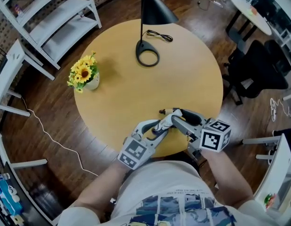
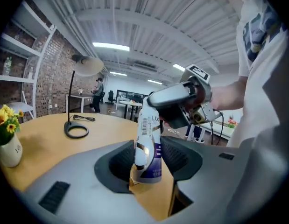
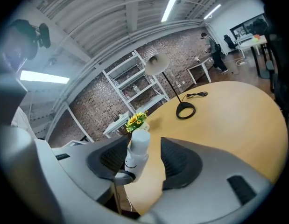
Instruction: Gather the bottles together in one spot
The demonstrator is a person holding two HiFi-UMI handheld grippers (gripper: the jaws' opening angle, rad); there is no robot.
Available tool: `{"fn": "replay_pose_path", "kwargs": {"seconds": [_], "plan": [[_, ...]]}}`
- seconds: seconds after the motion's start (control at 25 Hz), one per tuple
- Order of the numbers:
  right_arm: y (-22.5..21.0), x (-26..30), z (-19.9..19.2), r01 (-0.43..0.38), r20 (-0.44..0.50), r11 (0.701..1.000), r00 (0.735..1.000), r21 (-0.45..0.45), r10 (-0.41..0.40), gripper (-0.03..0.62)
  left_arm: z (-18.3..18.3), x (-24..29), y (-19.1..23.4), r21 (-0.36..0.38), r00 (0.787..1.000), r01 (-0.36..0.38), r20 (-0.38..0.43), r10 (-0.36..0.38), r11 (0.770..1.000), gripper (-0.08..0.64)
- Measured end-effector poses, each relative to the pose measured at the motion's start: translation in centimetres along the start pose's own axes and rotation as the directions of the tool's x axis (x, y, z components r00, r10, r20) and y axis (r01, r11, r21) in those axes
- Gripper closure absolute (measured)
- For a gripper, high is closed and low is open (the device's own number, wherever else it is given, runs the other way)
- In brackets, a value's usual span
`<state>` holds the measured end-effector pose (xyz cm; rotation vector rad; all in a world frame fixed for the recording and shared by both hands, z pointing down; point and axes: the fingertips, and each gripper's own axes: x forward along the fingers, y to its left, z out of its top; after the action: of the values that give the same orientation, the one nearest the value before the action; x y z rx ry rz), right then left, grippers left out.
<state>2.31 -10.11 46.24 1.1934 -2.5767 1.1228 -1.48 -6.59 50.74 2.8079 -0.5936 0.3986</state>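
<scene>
One white bottle with a purple label [image 2: 146, 146] is up off the round wooden table [image 1: 183, 65], near its front edge. My left gripper [image 2: 149, 162] is shut on the bottle's lower end, with both pads against it. From the right, my right gripper [image 2: 174, 101] reaches over the bottle's top. In the right gripper view the white top [image 3: 136, 148] stands between the jaws of the right gripper [image 3: 144, 160]: it leans on the left pad, and a gap shows at the right pad. In the head view the left gripper [image 1: 163, 127] and the right gripper [image 1: 176, 117] meet at the bottle [image 1: 169, 119].
A black desk lamp [image 1: 147, 53] with its cord stands at the table's far side. A white pot of yellow flowers [image 1: 84, 74] sits at the left edge. White shelving [image 1: 56, 22] is beyond on the left, a black office chair [image 1: 258, 74] to the right.
</scene>
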Motion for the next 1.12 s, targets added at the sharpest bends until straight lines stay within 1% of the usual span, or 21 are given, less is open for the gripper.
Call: {"fn": "replay_pose_path", "kwargs": {"seconds": [0.04,0.16,0.24,0.32,0.4,0.48,0.56,0.6,0.72,0.84,1.0,1.12], "plan": [[0.4,0.3,0.3,-0.019,0.007,1.000,1.000,0.014,0.019,0.379,0.5,-0.3,0.0,-0.001,1.000,-0.012,0.019,0.012,1.000,0.383],[1.4,0.9,0.9,-0.069,0.017,0.996,0.998,0.052,0.068,0.458,1.0,-1.0,0.4,0.026,0.998,-0.051,0.044,0.050,0.998,0.383],[1.8,1.3,0.9,-0.090,0.009,0.994,0.996,0.064,0.089,0.466,0.6,-1.3,0.6,0.046,0.997,-0.071,0.041,0.069,0.996,0.383],[2.3,1.8,0.7,-0.110,-0.017,0.993,0.994,0.048,0.110,0.481,0.0,-1.4,0.8,0.042,0.996,-0.081,0.028,0.080,0.996,0.383],[2.6,2.5,0.7,-0.126,-0.057,0.992,0.990,-0.004,0.126,0.482,-0.4,-1.4,1.4,0.023,0.995,-0.095,0.013,0.094,0.995,0.377],[2.4,3.3,1.0,-0.138,-0.102,0.987,0.986,-0.079,0.129,0.482,-0.5,-1.2,2.2,0.015,0.993,-0.120,-0.004,0.120,0.993,0.376],[1.7,4.0,1.8,-0.146,-0.141,0.975,0.982,-0.169,0.122,0.482,-0.7,-1.1,3.1,-0.004,0.987,-0.159,-0.025,0.159,0.987,0.374],[1.2,4.4,2.4,-0.151,-0.153,0.966,0.981,-0.211,0.120,0.482,-0.9,-1.1,3.7,-0.026,0.982,-0.186,-0.037,0.185,0.982,0.374],[-1.0,6.0,4.6,-0.160,-0.168,0.935,0.980,-0.317,0.110,0.482,-2.1,-1.7,5.9,-0.107,0.959,-0.278,-0.087,0.270,0.954,0.374],[-3.8,8.7,6.9,-0.164,-0.187,0.890,0.978,-0.426,0.091,0.482,-3.2,-2.7,7.0,-0.186,0.933,-0.355,-0.131,0.335,0.916,0.374],[-7.4,13.6,9.6,-0.177,-0.207,0.815,0.976,-0.552,0.072,0.481,-4.2,-3.8,7.3,-0.276,0.897,-0.440,-0.179,0.404,0.854,0.374],[-10.2,18.1,10.8,-0.185,-0.212,0.761,0.975,-0.621,0.064,0.482,-5.0,-4.4,8.0,-0.315,0.858,-0.512,-0.218,0.465,0.799,0.374]]}}
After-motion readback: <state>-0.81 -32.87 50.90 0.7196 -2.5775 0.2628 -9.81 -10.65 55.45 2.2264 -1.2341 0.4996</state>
